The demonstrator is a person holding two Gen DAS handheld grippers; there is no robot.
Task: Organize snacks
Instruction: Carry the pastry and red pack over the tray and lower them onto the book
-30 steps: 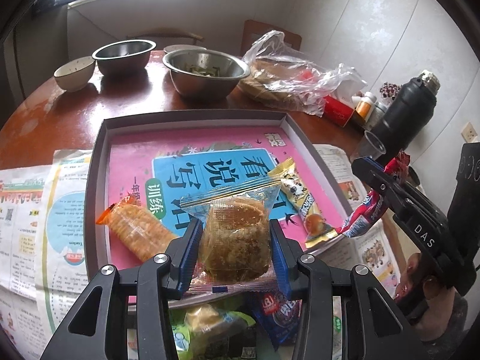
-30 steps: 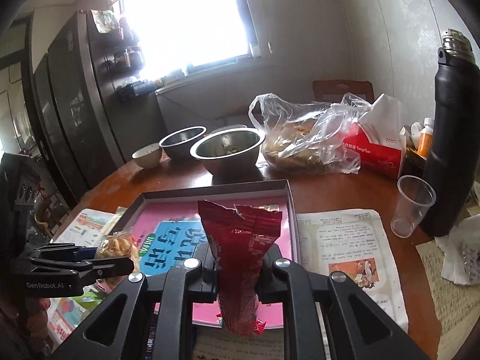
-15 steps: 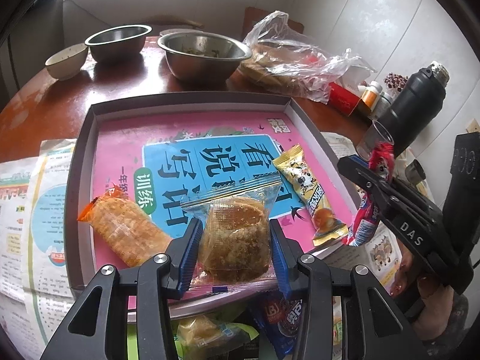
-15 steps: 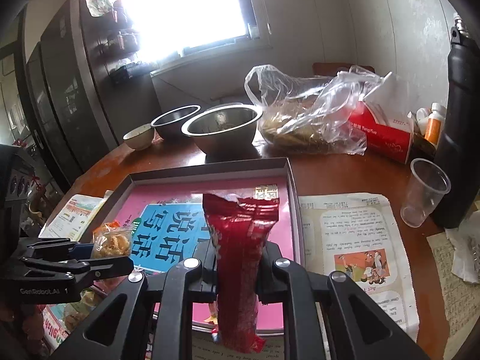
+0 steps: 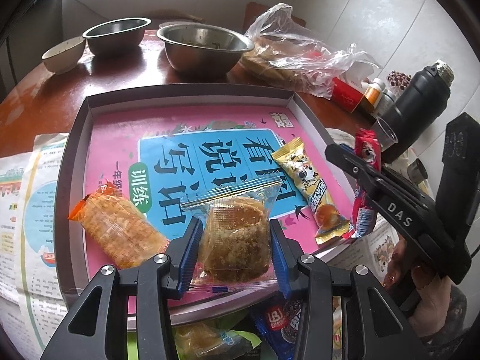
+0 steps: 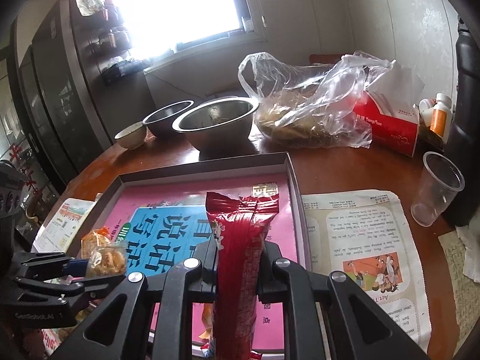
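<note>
Now | left gripper (image 5: 234,249) clamps cake packet (image 5: 235,237) | over tray's near rim (image 5: 210,306)

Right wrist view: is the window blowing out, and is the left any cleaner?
Right wrist view: window is clipped white, the shelves beside it are dim, yet the red packet and tray read fine. Left wrist view: even light, a little glare on the clear wrapper and table; fisheye bends the tray rim.
</note>
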